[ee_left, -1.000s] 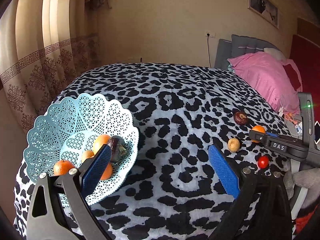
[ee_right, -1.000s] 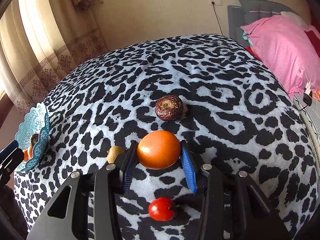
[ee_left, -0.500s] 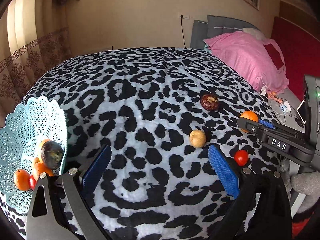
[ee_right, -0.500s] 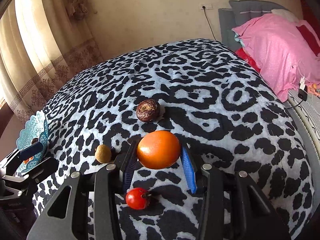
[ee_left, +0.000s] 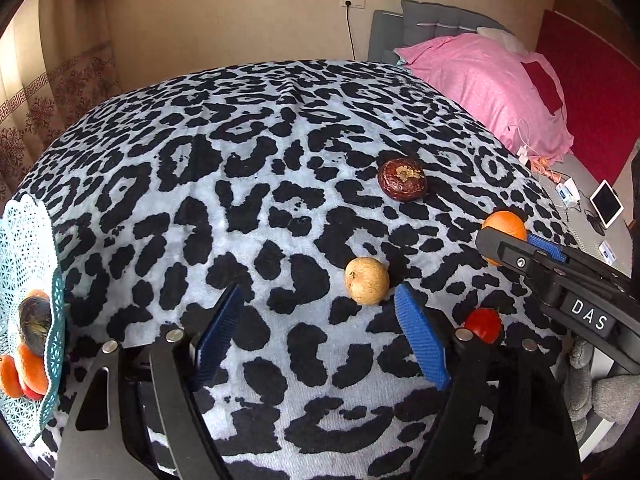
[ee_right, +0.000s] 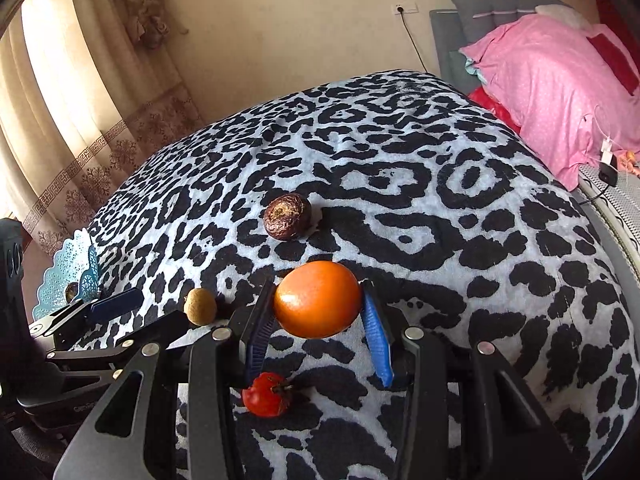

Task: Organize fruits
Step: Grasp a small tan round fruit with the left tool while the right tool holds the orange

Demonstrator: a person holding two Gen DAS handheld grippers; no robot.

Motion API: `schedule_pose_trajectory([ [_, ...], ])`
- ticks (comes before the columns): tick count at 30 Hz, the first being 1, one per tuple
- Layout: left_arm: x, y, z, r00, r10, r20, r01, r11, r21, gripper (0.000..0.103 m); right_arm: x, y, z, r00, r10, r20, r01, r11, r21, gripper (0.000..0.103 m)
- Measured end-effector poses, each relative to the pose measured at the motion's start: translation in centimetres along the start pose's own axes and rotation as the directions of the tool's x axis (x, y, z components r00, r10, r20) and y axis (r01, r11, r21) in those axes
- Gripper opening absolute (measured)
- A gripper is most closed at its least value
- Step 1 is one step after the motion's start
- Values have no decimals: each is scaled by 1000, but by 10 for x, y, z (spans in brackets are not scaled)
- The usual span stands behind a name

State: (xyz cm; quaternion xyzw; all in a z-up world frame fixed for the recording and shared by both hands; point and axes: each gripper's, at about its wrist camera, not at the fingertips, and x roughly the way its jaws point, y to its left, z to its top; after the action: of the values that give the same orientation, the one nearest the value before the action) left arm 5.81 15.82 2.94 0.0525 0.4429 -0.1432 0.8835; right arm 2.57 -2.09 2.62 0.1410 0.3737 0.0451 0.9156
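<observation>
1. Surface: one black-and-white leopard-print blanket (ee_left: pixel 256 184) spread over a bed.
2. Loose fruits on blanket, four counted: one round orange fruit (ee_right: pixel 318 299), one wrinkled dark-brown round fruit (ee_right: pixel 287 216), one small tan round fruit (ee_left: pixel 367 280), one small red tomato-like fruit (ee_right: pixel 266 395).
3. Right gripper (ee_right: pixel 316 330): clenched on the orange fruit, one blue ribbed pad (ee_right: pixel 376 338) pressed to each flank. Whether the fruit is clear of the blanket: cannot tell.
4. Red fruit just beneath the right gripper's near-side finger, resting on blanket.
5. Left gripper (ee_left: pixel 320 334): released, blue pads wide apart, nothing between them. Tan fruit just ahead of its right-hand pad, not touching.
6. Dark-brown fruit farther up the blanket, apart from all others.
7. One pale-blue lattice plastic basket (ee_left: pixel 36 264) at blanket's left edge. Contents visible: one dark round fruit, at least two orange fruits, a sliver of red; exact count not readable, rim hides part.
8. Background: one pink pillow (ee_right: pixel 560 92), beige curtains (ee_right: pixel 60 120).
</observation>
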Motion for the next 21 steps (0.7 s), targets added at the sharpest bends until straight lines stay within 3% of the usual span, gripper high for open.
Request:
schedule_pose_trajectory([
  [6,10,-7,5,998,-58,-21,58,998,1,58,4,0,-1,1000,0,-4,0,1000,2,43],
  [10,19,-9,7,997,-76,-34,76,997,-8,54,5,-1,-2,1000,-1,-3,1,1000,5,43],
  [11,21,-9,7,996,-77,-37,77,997,-9,47,5,-1,-2,1000,-3,-2,3,1000,4,43],
  [18,24,-11,7,992,-118,-38,118,993,-9,29,8,-1,-3,1000,-9,-5,9,1000,-2,43],
  [21,24,-12,6,992,-122,-31,122,993,-7,27,9,-1,-4,1000,-10,-6,10,1000,-2,43],
])
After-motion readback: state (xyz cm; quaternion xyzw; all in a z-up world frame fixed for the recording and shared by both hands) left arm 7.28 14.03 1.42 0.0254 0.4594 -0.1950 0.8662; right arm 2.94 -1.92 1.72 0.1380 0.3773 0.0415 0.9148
